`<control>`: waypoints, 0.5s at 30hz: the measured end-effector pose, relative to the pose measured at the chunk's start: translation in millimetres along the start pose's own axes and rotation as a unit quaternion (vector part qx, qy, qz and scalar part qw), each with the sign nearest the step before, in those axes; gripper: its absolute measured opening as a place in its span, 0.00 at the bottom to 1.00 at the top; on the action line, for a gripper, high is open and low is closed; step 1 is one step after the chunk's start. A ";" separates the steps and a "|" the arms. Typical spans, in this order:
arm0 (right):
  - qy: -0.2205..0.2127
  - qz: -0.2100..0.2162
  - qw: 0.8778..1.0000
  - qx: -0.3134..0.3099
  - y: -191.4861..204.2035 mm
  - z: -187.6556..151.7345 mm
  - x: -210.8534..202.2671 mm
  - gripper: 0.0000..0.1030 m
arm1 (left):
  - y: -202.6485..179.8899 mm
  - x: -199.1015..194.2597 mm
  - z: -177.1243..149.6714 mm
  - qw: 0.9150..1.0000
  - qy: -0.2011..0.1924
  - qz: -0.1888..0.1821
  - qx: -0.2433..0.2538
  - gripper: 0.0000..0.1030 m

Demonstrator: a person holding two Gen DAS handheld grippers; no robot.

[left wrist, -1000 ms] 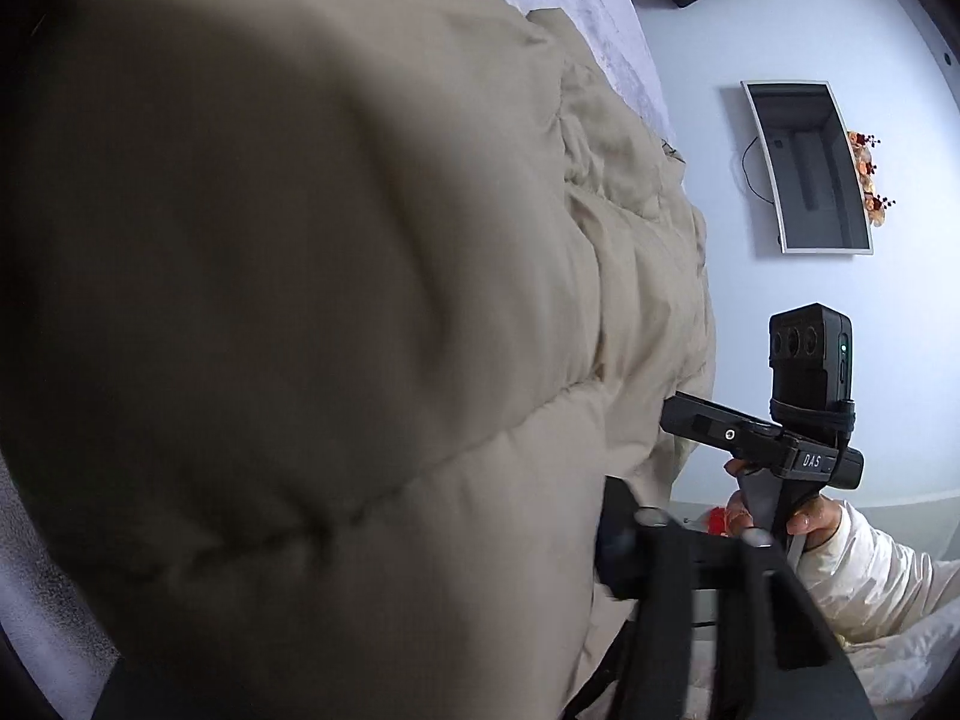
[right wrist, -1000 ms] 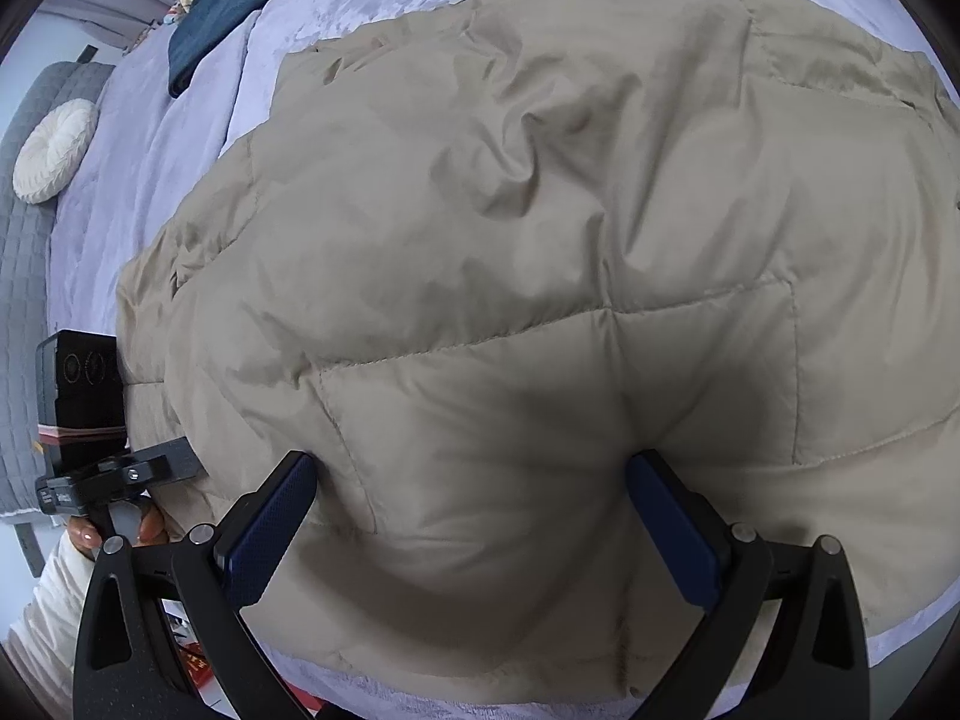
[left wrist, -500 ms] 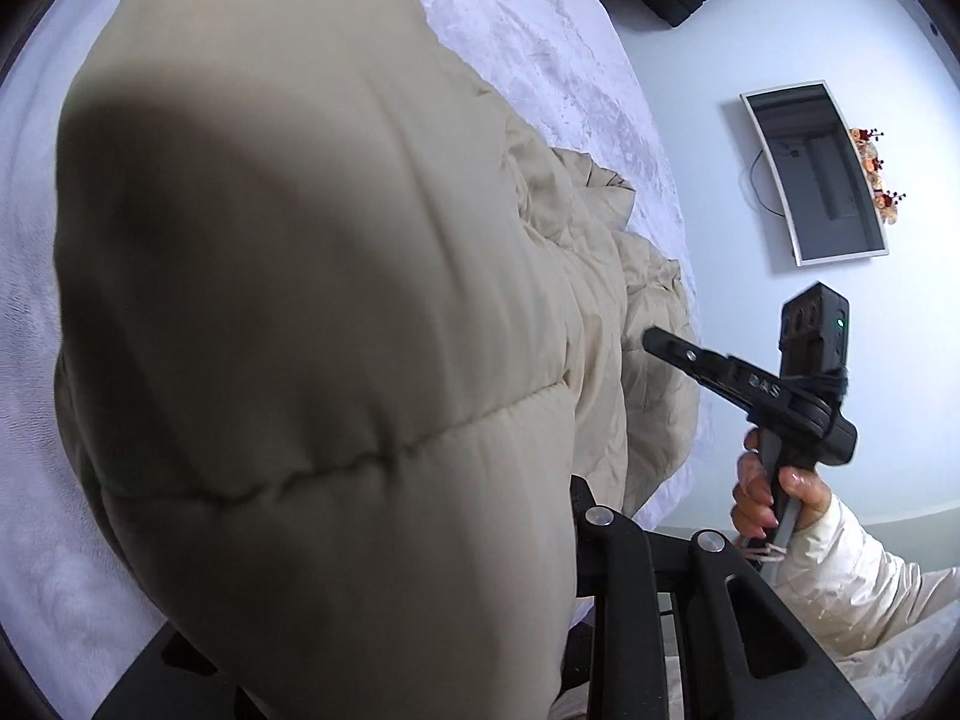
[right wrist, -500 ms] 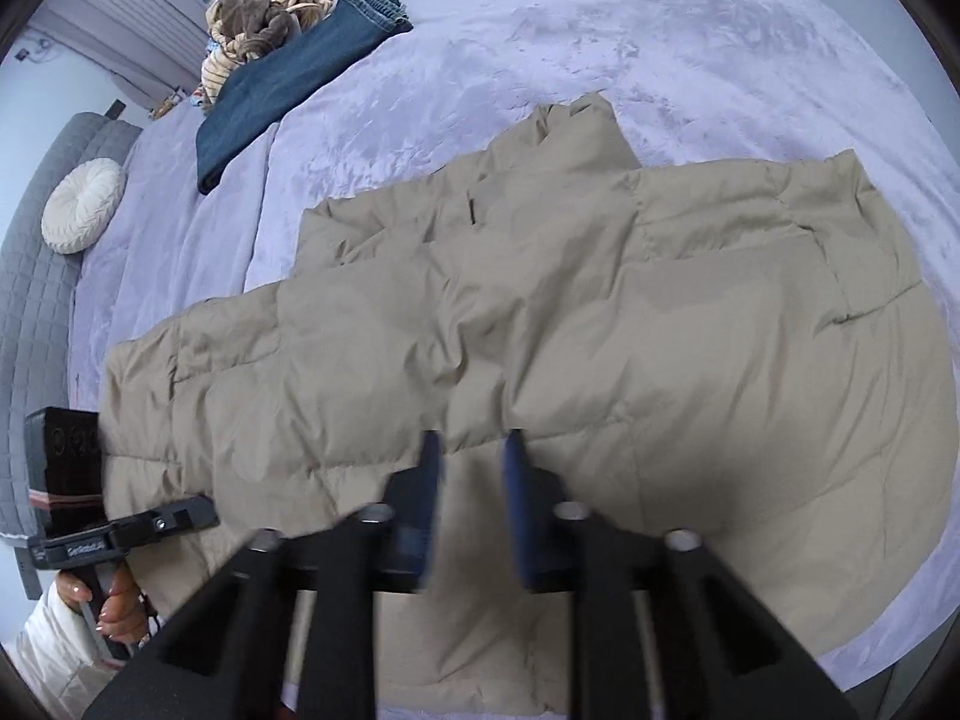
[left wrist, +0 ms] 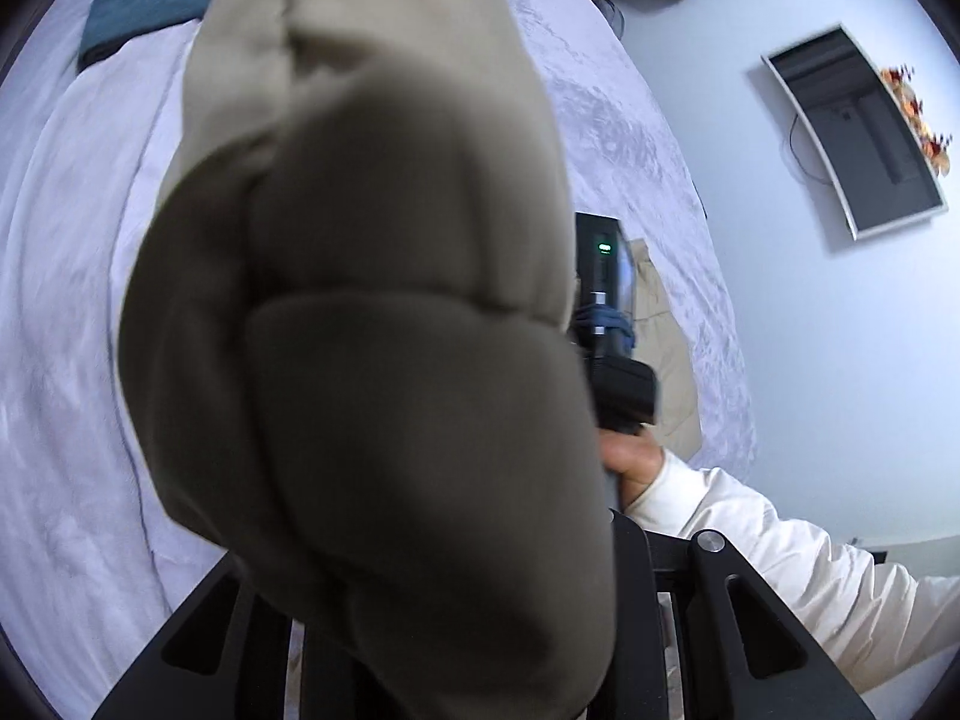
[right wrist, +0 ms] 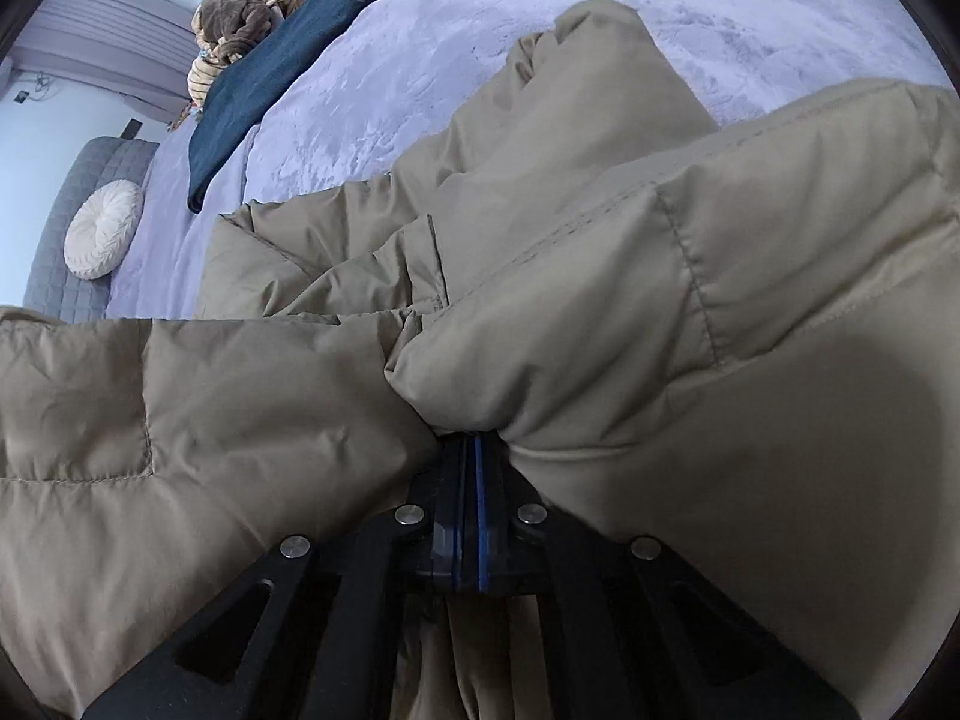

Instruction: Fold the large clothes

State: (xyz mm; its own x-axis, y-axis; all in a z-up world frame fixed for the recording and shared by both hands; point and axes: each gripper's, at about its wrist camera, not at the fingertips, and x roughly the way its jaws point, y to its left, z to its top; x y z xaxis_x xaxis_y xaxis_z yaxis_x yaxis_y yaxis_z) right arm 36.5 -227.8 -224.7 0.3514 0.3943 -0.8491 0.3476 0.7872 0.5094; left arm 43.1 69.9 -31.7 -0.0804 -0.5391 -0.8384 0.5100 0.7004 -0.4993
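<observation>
A beige puffy jacket (right wrist: 600,252) lies spread on the lilac bed cover (right wrist: 750,6). My right gripper (right wrist: 469,450) is shut, its blue pads pressed together, with a gathered fold of the jacket pinched at the tips. In the left wrist view a thick bulge of the jacket (left wrist: 372,300) hangs lifted right in front of the camera. My left gripper (left wrist: 432,612) is shut on it, and the fabric hides its fingertips. The right gripper's body (left wrist: 606,324) shows beyond the bulge, held by a hand (left wrist: 630,456) in a white sleeve.
Folded blue jeans (right wrist: 270,78) and a heap of striped and brown clothes (right wrist: 240,18) lie at the bed's far side. A round white cushion (right wrist: 102,228) leans on a grey quilted headboard (right wrist: 54,276). A dark screen (left wrist: 858,132) hangs on the wall.
My right gripper went from wide open to shut on a fold of the jacket. My left gripper rose, lifting its part of the jacket well above the bed.
</observation>
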 end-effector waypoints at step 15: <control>-0.049 0.065 0.992 0.098 -110.0 -69.2 -134.3 0.02 | -109.6 64.3 34.4 0.979 0.100 -0.152 0.093 0.70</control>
State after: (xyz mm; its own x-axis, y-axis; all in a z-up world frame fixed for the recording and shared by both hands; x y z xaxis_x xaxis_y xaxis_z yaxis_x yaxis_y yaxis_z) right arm -109.1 -334.6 -176.4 0.4843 0.4313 -0.7612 0.4526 0.6211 0.6398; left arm 11.5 -57.7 -23.4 -0.4100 -0.5934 -0.6927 0.5821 0.4144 -0.6996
